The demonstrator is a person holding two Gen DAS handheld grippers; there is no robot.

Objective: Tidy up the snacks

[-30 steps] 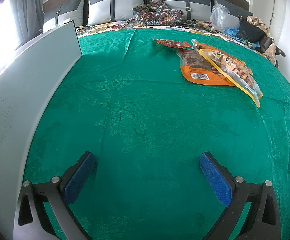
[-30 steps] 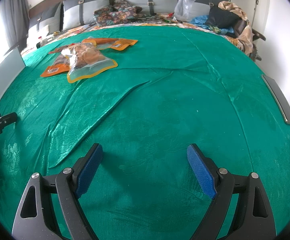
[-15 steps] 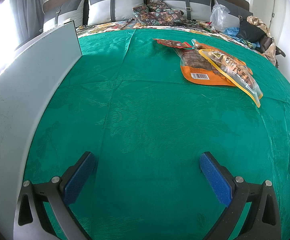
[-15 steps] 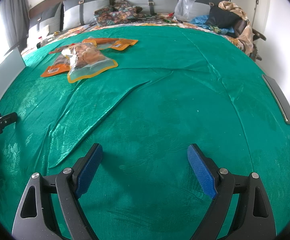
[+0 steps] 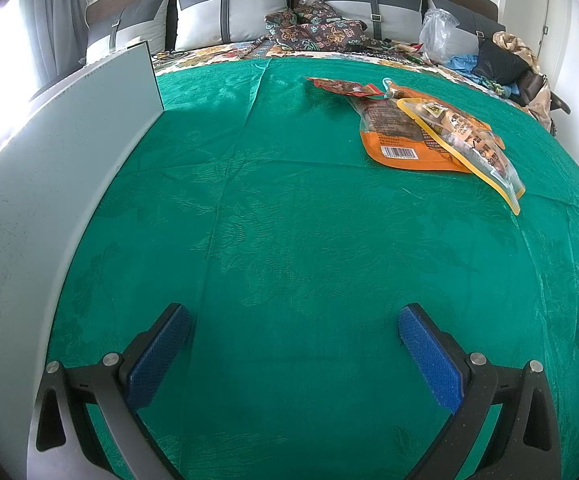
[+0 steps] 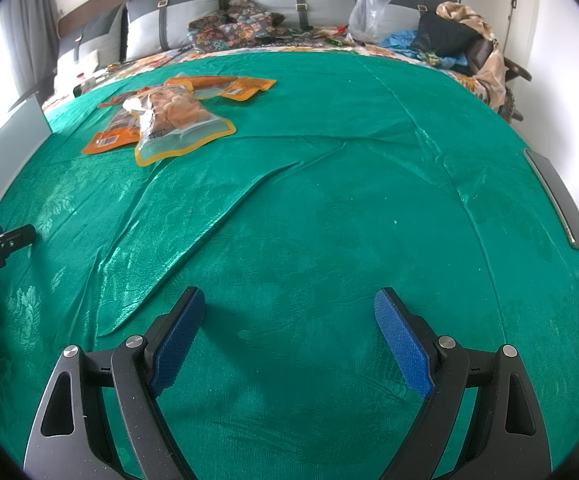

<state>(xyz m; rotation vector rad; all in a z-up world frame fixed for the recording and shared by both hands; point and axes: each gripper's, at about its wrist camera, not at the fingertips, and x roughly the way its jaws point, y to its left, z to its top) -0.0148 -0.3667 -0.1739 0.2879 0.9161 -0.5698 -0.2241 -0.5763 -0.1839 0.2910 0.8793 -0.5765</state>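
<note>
While both grippers hover empty over the green bedspread (image 5: 289,240), jaws spread wide, the snack pouches lie overlapped well ahead. From the left gripper (image 5: 293,340) they sit far right; from the right gripper (image 6: 289,320), far left. Approach the clear yellow-edged pouch (image 6: 177,120) first, since it rests atop the orange pouch (image 5: 393,140). Pinch one free edge only, low and flat, avoiding the cloth fold (image 6: 209,216).
</note>
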